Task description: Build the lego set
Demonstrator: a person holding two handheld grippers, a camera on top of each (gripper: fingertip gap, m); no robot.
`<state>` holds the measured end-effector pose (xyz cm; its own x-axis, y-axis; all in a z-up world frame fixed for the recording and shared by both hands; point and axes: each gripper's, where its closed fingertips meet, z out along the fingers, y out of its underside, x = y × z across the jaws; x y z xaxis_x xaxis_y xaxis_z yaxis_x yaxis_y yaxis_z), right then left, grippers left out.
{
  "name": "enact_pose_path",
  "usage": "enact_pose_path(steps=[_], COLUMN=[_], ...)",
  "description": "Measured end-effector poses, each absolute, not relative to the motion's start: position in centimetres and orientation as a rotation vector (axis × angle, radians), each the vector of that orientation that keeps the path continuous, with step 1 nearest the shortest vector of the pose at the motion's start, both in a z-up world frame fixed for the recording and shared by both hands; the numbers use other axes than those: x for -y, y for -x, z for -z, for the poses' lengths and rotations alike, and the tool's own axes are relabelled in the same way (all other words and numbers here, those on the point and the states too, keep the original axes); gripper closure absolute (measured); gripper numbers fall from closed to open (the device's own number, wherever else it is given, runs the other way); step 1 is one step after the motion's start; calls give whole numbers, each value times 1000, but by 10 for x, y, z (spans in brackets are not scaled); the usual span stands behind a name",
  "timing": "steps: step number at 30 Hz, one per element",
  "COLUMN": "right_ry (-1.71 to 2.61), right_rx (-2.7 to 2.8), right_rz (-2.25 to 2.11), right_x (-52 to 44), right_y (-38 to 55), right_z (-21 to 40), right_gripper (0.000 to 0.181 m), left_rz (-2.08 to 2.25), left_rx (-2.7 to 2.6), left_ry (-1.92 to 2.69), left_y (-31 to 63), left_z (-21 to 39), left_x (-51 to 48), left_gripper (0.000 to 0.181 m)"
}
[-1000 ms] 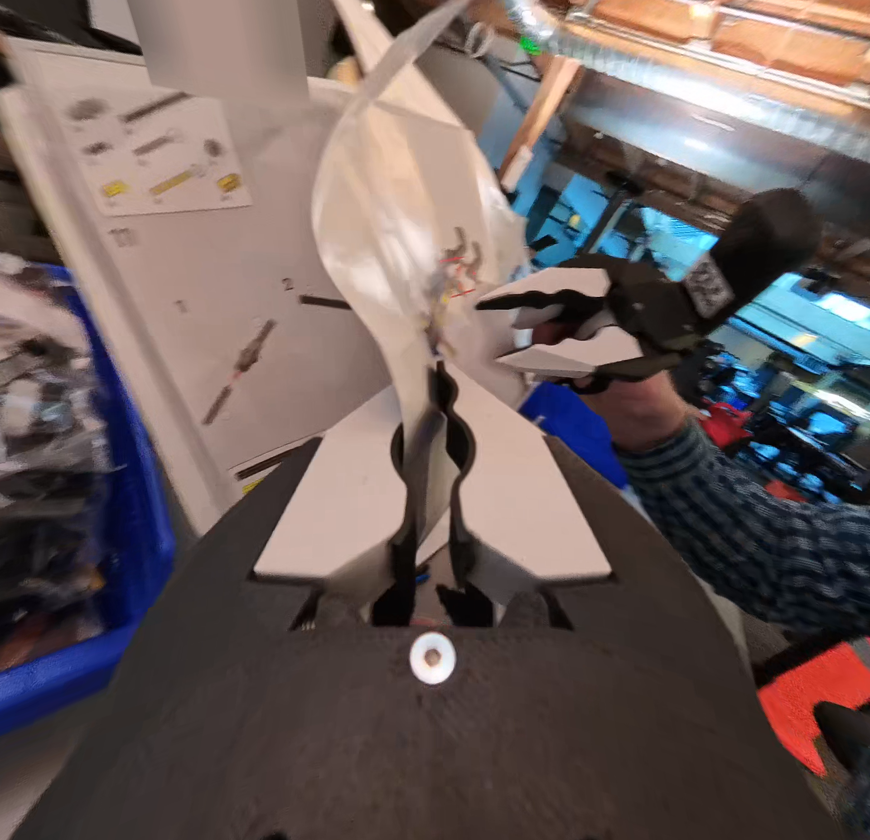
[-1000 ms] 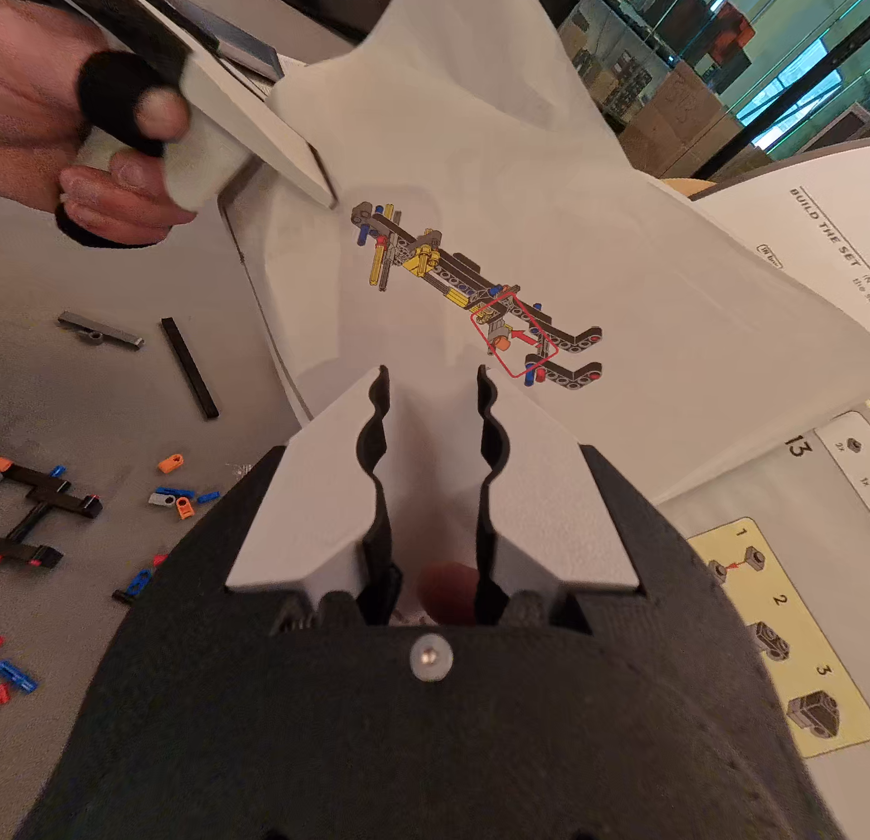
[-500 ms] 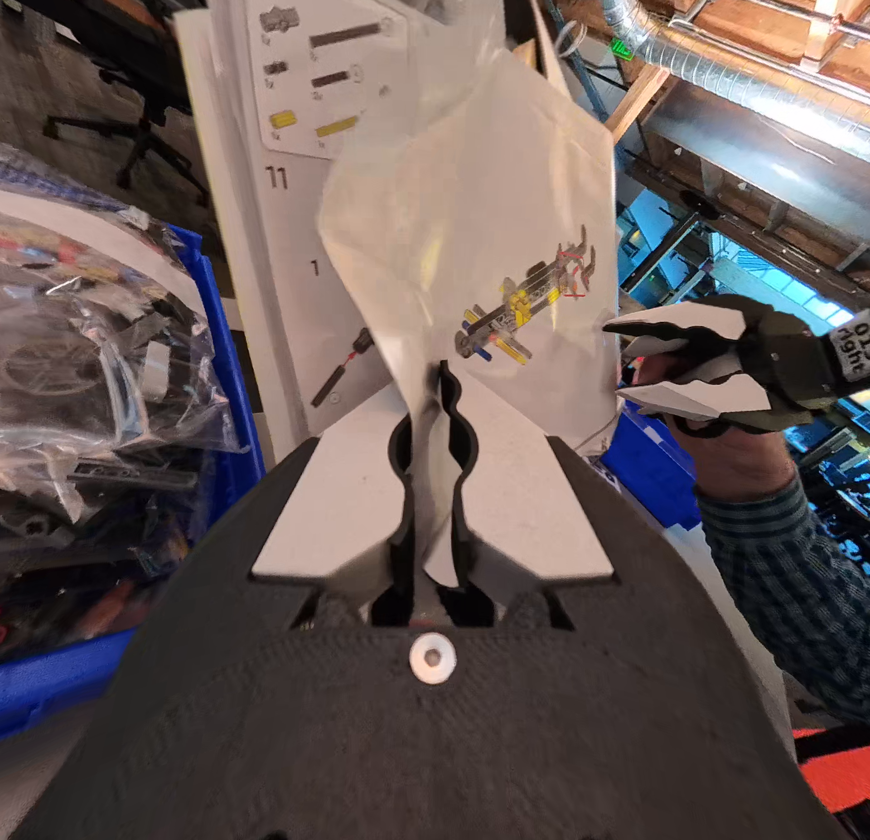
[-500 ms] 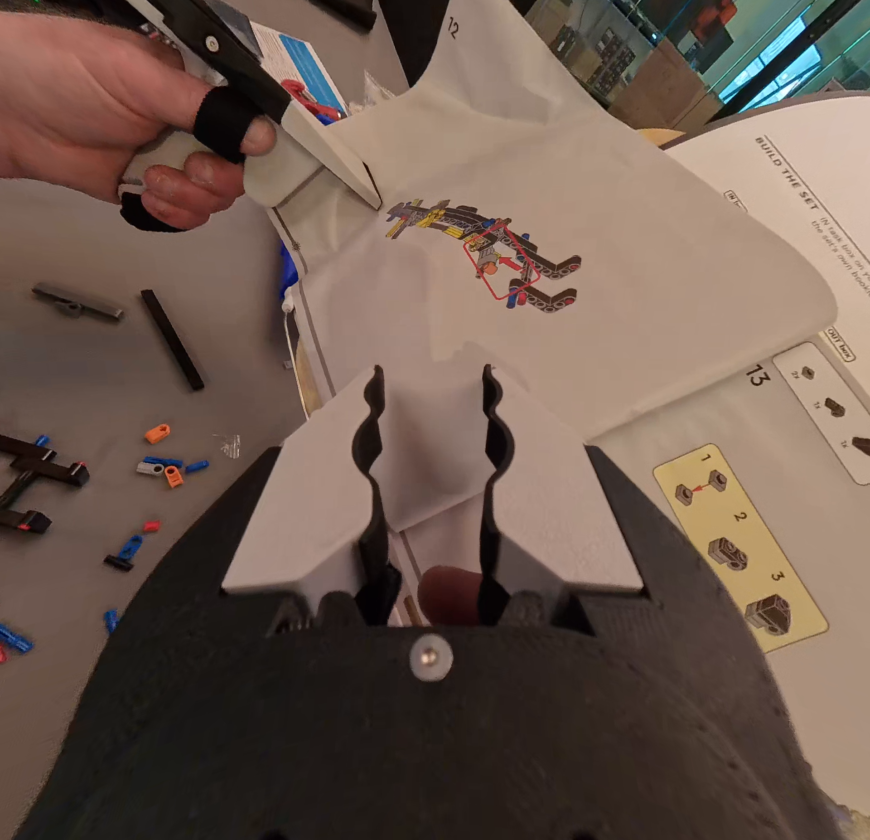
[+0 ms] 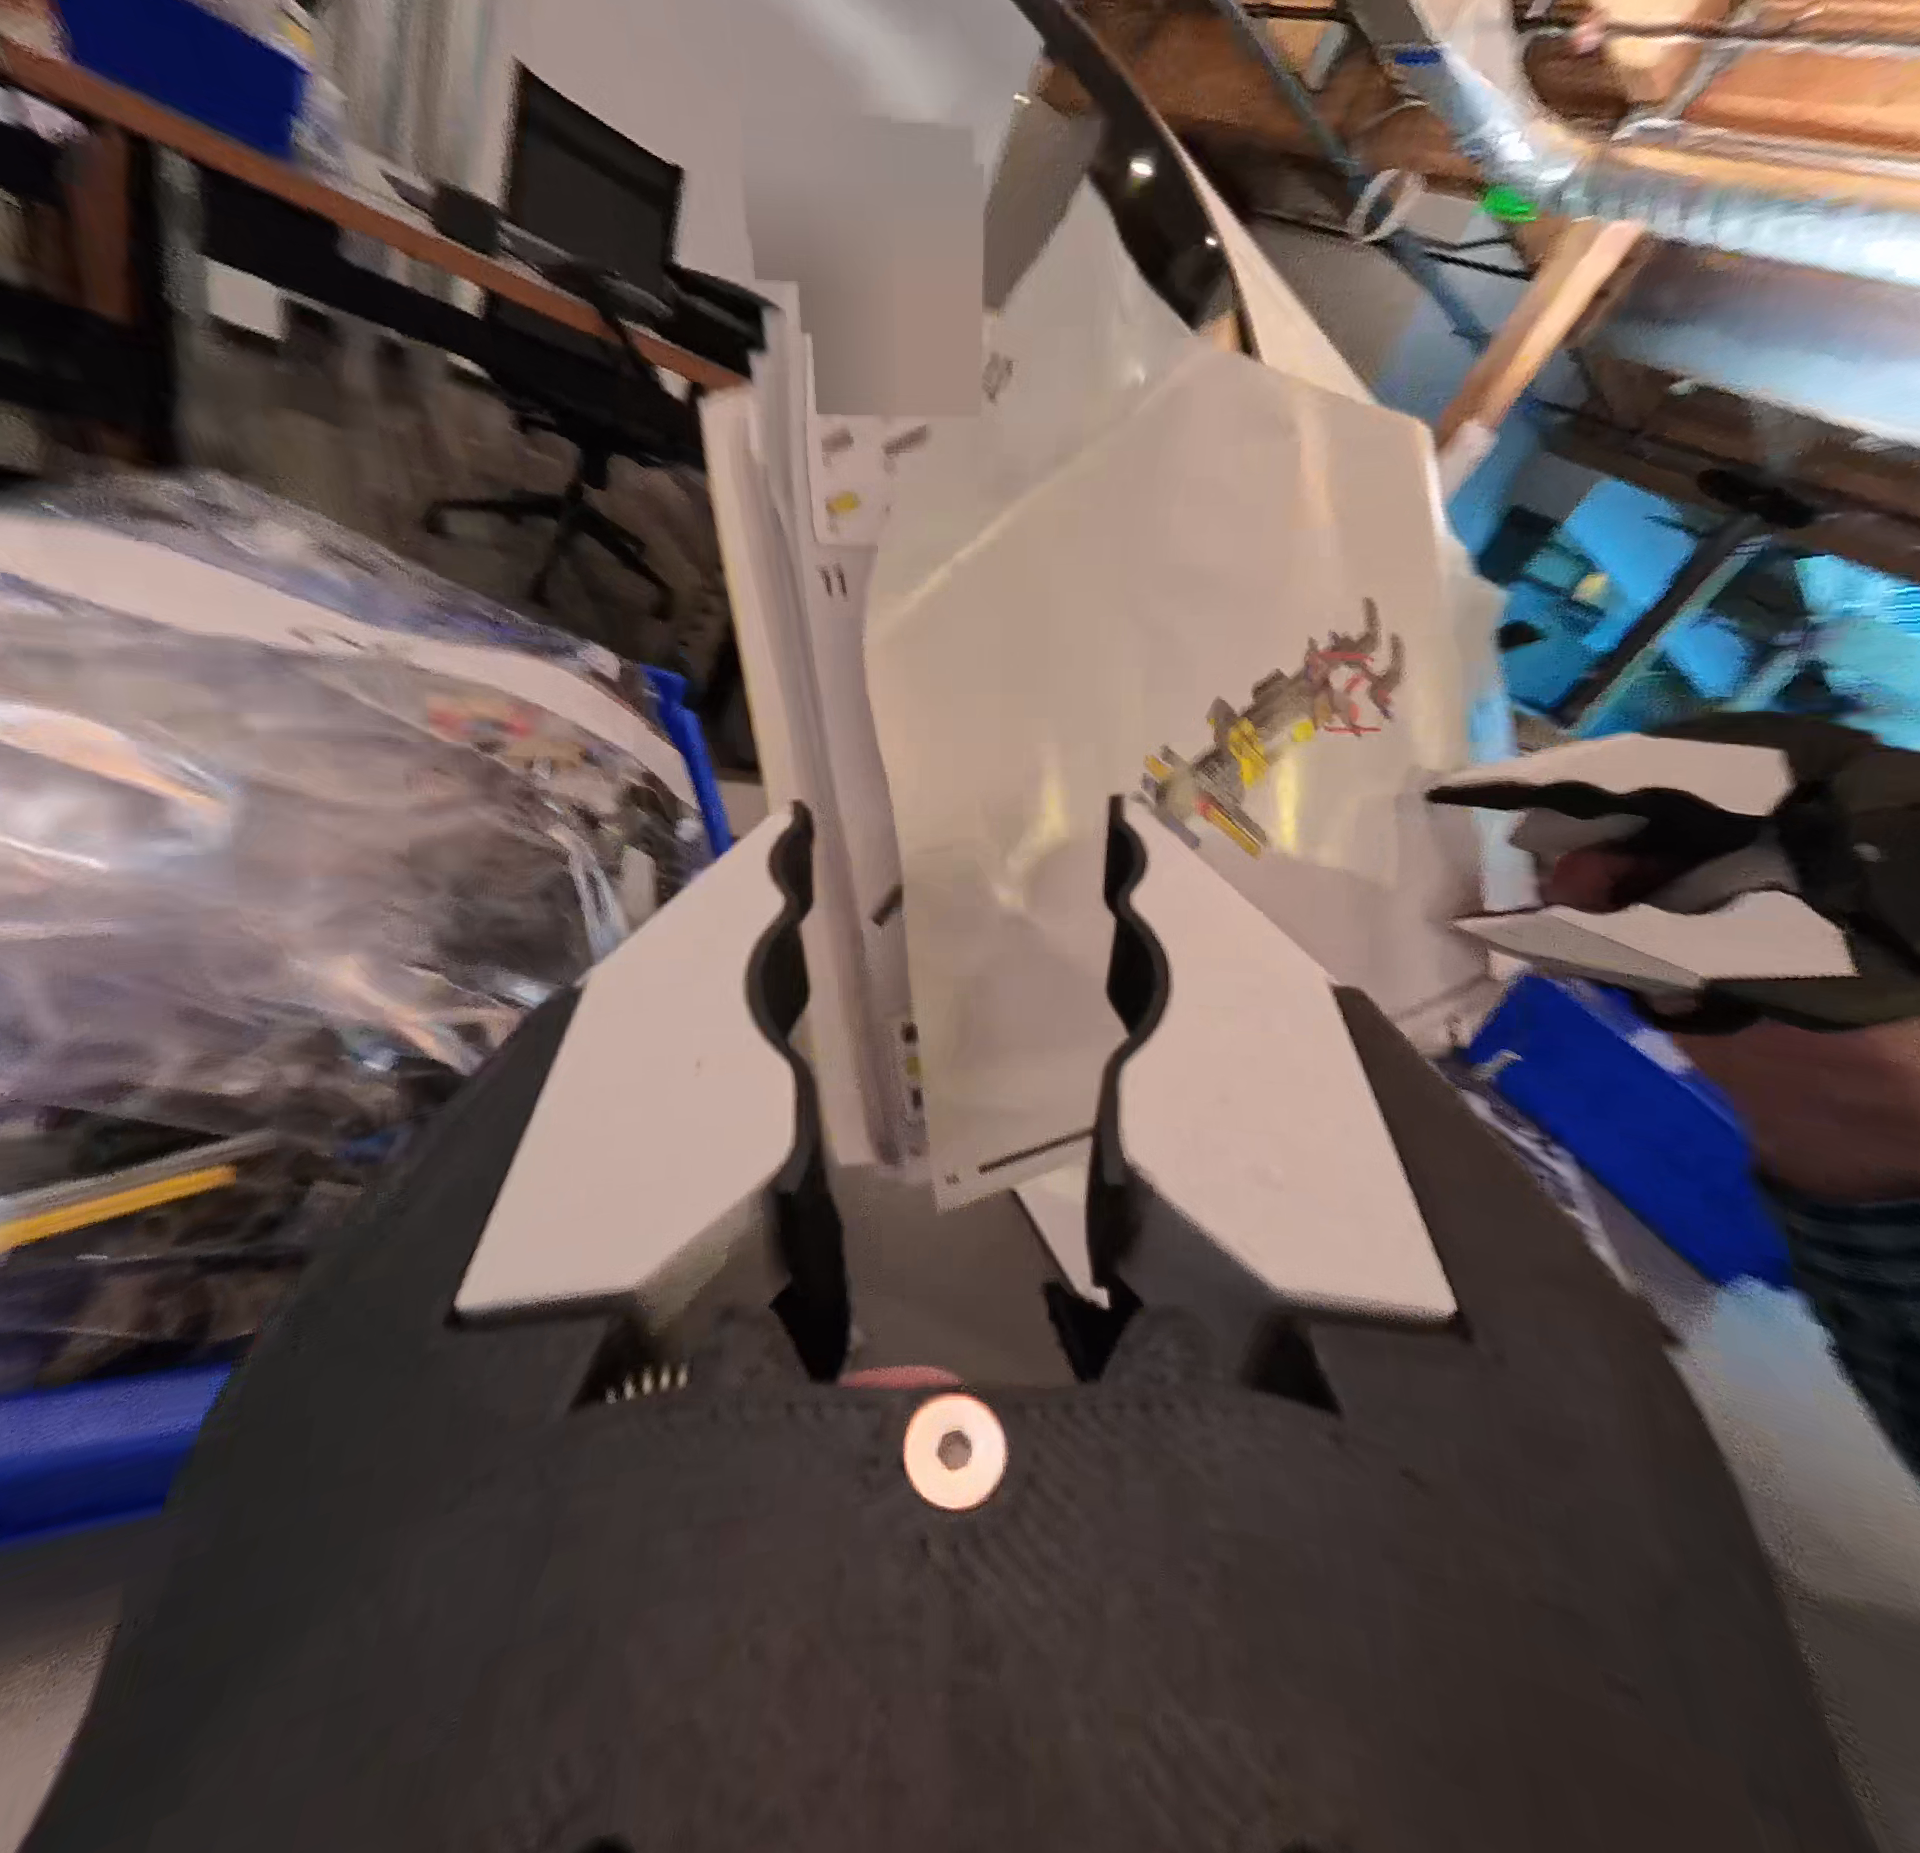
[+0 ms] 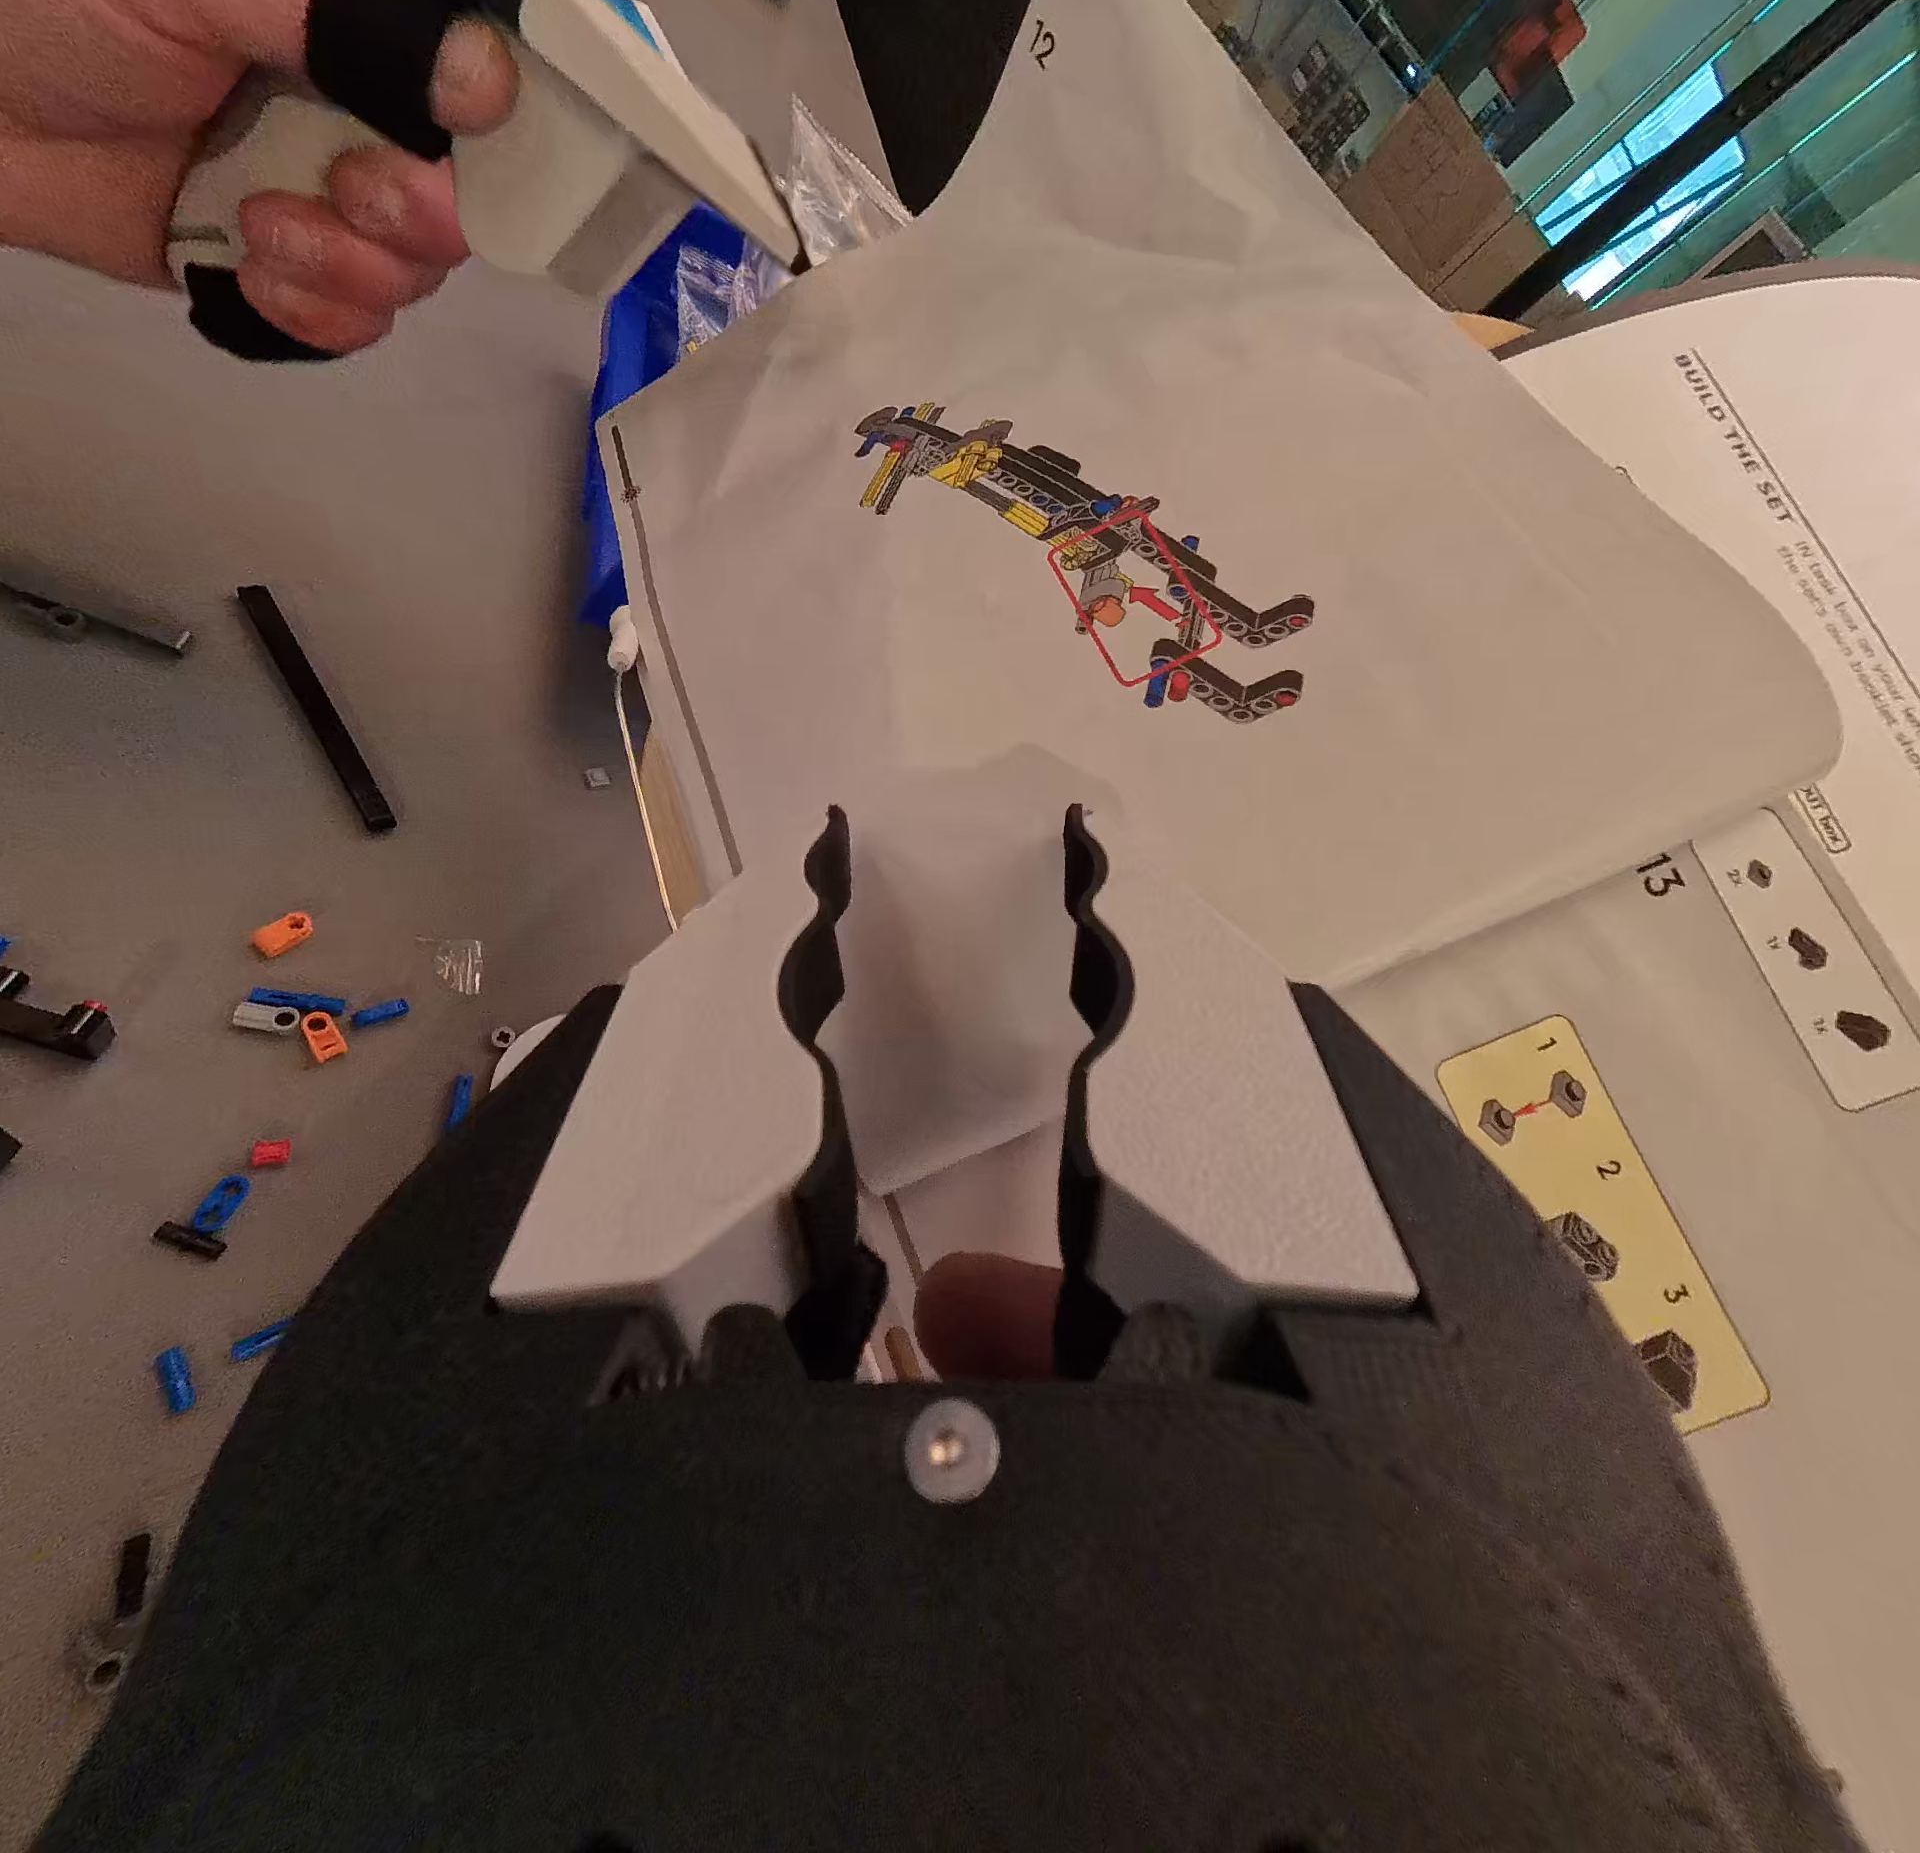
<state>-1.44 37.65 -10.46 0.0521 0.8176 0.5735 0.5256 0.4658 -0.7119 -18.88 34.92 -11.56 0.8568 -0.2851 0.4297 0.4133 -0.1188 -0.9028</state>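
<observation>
The instruction booklet's turned page (image 6: 1195,369) shows a drawing of a black and yellow lego assembly and arches over the open booklet (image 6: 1558,1076). My right gripper (image 6: 954,816) is open, and the page's lower corner shows between its fingers. My left gripper (image 5: 956,816) is open and holds nothing; the same page (image 5: 1091,660) stands loose just ahead of it. The left gripper also shows in the right wrist view (image 6: 769,234) at the page's far-left edge. The right gripper shows open in the left wrist view (image 5: 1449,858).
Loose lego parts lie on the grey table (image 6: 156,816): a black beam (image 6: 317,707), orange pieces (image 6: 281,936), blue pins (image 6: 296,1001) and a part-built black assembly (image 6: 52,1029). A blue bin (image 5: 104,1471) full of plastic bags (image 5: 312,868) stands beside the booklet.
My left gripper has opened and let go of the page it was pinching. The page has swung over toward the right side of the booklet. My right gripper has stayed open.
</observation>
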Motion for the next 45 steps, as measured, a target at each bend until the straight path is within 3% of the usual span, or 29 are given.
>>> enact_pose_path(steps=[5,9,15,22,27,36,45], right_ry=[1181,1182,1180,1180,1184,1173,1153], right_rx=[1618,1618,1619,1626,1616,1629,1612], right_rz=[-301,-307,-307,-318,-335,-310,-319], right_x=[-378,-378,-377,-381,-382,-374,-350], right_y=[15,16,16,17,16,16,9], right_z=[105,106,107,110,111,106,88], right_gripper=[144,144,142,150,154,149,141], left_rz=[394,355,621,683,604,481,388], left_rx=[-25,17,7,120,118,110,33], left_ry=[1534,1599,1542,1573,1706,1661,1574], left_y=[186,193,187,197,198,217,214], left_z=[71,77,76,90,116,101,69], left_x=[-353,-386,-411,-430,-436,-394,-307], left_gripper=[126,125,181,181,175,159,105])
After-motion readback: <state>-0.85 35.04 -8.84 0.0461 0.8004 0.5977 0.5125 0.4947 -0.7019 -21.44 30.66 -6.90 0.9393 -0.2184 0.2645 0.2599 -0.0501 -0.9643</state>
